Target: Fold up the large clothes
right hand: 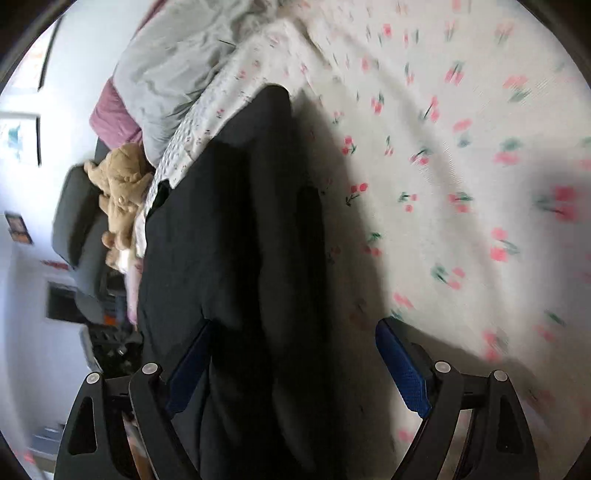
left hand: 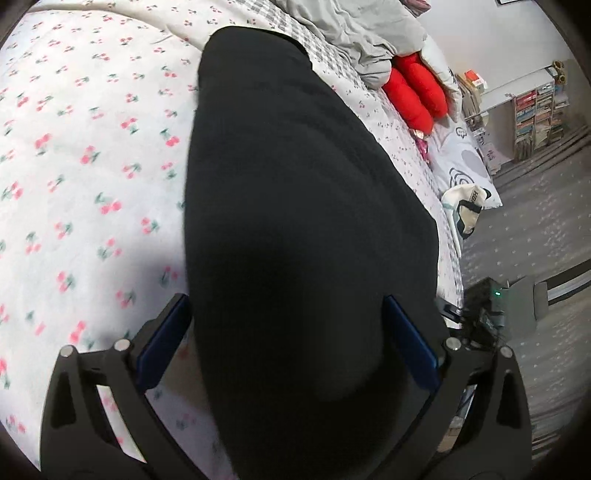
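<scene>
Starting on the left, your left gripper (left hand: 286, 330) points down at the bed with its two blue-padded fingers (left hand: 162, 339) spread wide apart. The large black fabric garment (left hand: 295, 184) runs between them as a long folded strip, lying flat on the white quilted bedspread printed with pink cherries (left hand: 74, 166) and reaching away toward the far end of the bed. The cloth fills most of the gap and covers part of the right pad, but the pads do not pinch it; it lies loose on the bedspread. Left of the garment the cherry print is bare. At the far end a rumpled grey blanket (left hand: 354, 33) is heaped, and beside it on the right sits a bright red plush cushion (left hand: 413, 92). Farther right, past the bed's edge, a tall shelf of books (left hand: 535, 118) stands on the grey carpet against the wall.

On the right, your right gripper (right hand: 295, 360) also stands with its fingers apart. The same black garment passes over the left pad and through the left part of the gap; the right pad (right hand: 402, 369) is clear of it, above the shadowed bedspread. The view is blurred. To the left of the garment, near the bed's edge, a tan stuffed toy animal (right hand: 120, 199) lies beside a dark grey chair (right hand: 77, 229).
</scene>
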